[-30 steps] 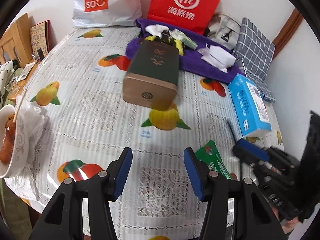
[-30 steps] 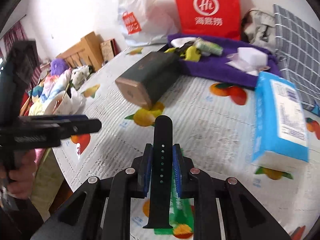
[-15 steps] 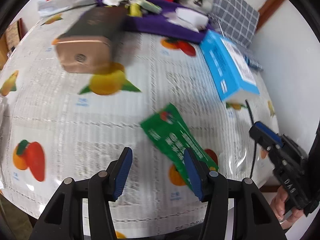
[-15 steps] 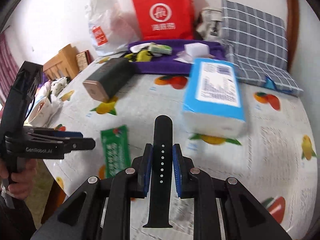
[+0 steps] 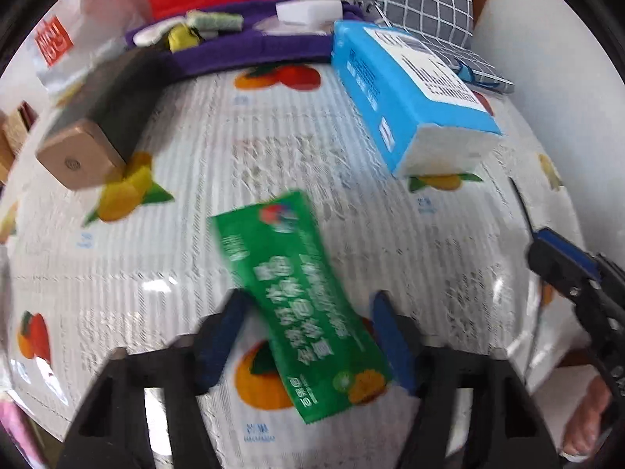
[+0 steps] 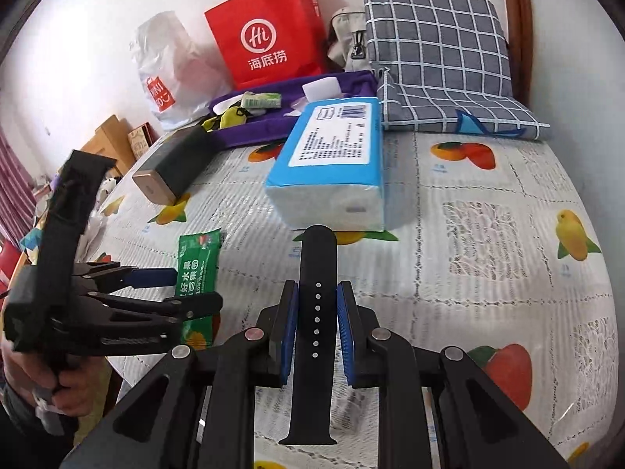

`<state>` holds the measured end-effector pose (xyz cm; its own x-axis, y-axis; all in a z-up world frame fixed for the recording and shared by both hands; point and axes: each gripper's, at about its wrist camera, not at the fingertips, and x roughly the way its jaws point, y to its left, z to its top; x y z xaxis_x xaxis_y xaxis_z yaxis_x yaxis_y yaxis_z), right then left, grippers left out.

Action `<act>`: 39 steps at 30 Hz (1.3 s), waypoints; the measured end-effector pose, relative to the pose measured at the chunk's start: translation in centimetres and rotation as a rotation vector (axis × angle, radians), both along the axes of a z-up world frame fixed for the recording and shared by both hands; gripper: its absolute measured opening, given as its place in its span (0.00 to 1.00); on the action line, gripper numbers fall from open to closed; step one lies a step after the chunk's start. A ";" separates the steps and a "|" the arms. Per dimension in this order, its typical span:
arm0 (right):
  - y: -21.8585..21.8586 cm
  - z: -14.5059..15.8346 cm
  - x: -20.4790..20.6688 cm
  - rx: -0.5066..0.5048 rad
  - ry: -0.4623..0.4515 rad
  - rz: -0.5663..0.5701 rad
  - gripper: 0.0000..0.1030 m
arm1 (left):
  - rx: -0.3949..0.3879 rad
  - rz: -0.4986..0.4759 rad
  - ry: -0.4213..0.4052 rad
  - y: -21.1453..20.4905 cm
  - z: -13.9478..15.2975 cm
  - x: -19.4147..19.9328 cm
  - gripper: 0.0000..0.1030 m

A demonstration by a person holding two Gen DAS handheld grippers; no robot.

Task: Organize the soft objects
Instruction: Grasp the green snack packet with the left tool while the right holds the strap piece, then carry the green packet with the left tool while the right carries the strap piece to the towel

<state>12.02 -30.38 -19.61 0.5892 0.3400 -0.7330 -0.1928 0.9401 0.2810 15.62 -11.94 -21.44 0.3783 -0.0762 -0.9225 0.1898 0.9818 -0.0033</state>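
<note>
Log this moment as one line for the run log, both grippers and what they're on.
left hand-held gripper: closing around green sachet on table | right hand-held gripper: shut on black watch strap

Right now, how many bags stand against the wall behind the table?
2. The red paper bag stands in the middle at the back; the white plastic bag leans to its left. A grey pouch sits to its right; more may be hidden behind.

Green sachet (image 5: 297,297) on white, fruit-printed tablecloth (image 6: 488,234); black strap (image 6: 315,312) between blue pads (image 6: 345,336); blue-and-white tissue pack (image 6: 332,160) farther off; red bag (image 6: 269,27), grey checked cushion (image 6: 437,47), purple cloth (image 6: 269,125) at far edge.
</note>
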 end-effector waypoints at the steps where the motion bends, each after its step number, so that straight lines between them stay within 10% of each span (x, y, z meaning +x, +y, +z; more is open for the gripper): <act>1: -0.3 0.0 0.0 0.008 -0.003 -0.001 0.20 | 0.018 -0.007 -0.012 -0.1 0.1 0.0 0.38; 6: -1.3 -0.3 0.4 0.072 -0.001 0.012 0.20 | 0.017 0.004 0.001 0.8 0.5 0.3 0.29; 11: -1.5 -0.8 1.0 0.081 0.008 0.039 0.20 | 0.088 0.042 0.009 0.9 -0.1 1.2 0.59; 18: -1.6 -1.5 2.0 0.082 0.039 0.064 0.20 | 0.032 0.031 -0.011 0.6 0.2 2.1 0.26; 39: 2.1 2.0 2.6 0.077 0.011 0.135 0.20 | -0.080 0.075 -0.041 5.7 3.9 2.8 0.18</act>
